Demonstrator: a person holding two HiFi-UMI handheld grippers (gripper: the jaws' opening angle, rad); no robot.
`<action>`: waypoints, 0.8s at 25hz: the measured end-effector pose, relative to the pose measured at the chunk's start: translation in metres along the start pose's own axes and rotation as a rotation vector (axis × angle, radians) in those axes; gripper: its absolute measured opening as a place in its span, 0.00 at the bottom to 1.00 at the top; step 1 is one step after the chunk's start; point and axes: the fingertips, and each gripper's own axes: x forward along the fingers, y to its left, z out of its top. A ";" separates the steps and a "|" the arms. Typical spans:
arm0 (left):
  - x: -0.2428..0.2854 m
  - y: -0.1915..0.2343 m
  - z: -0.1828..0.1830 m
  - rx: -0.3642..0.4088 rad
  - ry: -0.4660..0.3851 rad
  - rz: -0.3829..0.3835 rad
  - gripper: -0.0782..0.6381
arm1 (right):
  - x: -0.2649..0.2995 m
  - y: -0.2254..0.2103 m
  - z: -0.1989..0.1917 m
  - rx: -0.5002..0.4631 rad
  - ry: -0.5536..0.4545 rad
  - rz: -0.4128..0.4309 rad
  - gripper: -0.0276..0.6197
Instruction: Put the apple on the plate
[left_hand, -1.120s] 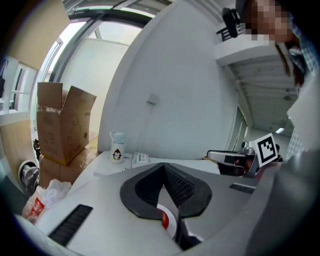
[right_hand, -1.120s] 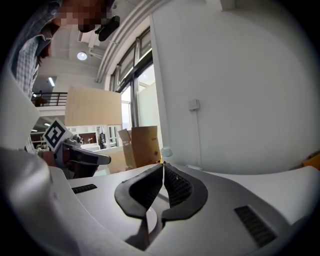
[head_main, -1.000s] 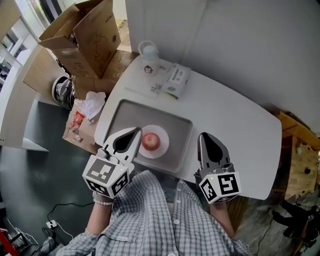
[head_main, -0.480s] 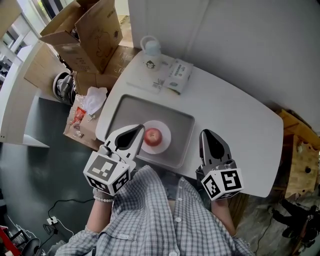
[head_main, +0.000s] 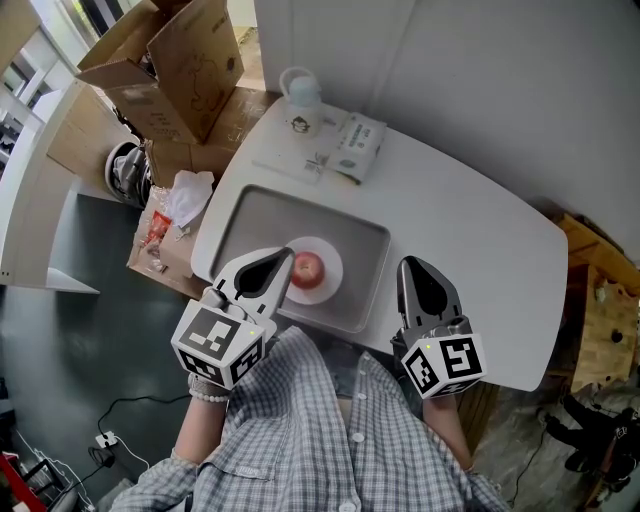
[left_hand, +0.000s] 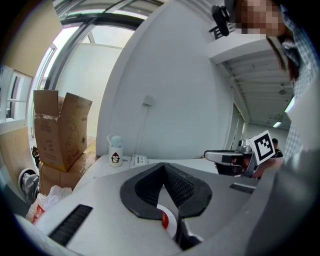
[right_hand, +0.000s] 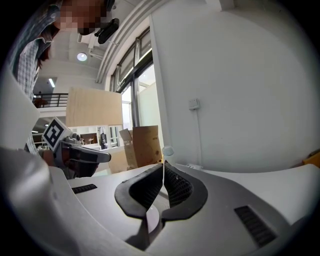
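Note:
A red apple (head_main: 307, 268) rests on a small white plate (head_main: 333, 276) that lies in a grey tray (head_main: 250, 216) on the white table. My left gripper (head_main: 286, 257) is shut and empty, its tip just left of the apple, over the plate's edge. In the left gripper view (left_hand: 163, 166) only a red sliver of the apple (left_hand: 164, 220) and a bit of the plate (left_hand: 171, 223) show below the closed jaws. Over the table's near edge, to the right of the tray, my right gripper (head_main: 406, 267) is also shut and empty. It appears with closed jaws in the right gripper view (right_hand: 163, 165).
A white lidded cup (head_main: 300, 104) and a tissue packet (head_main: 358, 139) stand at the table's far side. Left of the table are cardboard boxes (head_main: 170, 70) and plastic bags (head_main: 178, 205) on the floor. A white wall lies beyond the table.
My left gripper has edged slightly right, nearer the apple. The apple, plate and right gripper have stayed where they were.

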 end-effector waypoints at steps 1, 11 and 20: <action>0.000 0.000 0.000 -0.001 0.000 0.000 0.12 | 0.000 0.001 0.000 -0.001 0.002 0.002 0.08; 0.002 0.001 -0.003 -0.008 0.010 -0.003 0.12 | 0.003 0.002 -0.004 0.008 0.018 0.005 0.08; 0.004 0.002 -0.004 -0.010 0.011 0.001 0.12 | 0.003 0.001 -0.009 0.018 0.028 0.004 0.08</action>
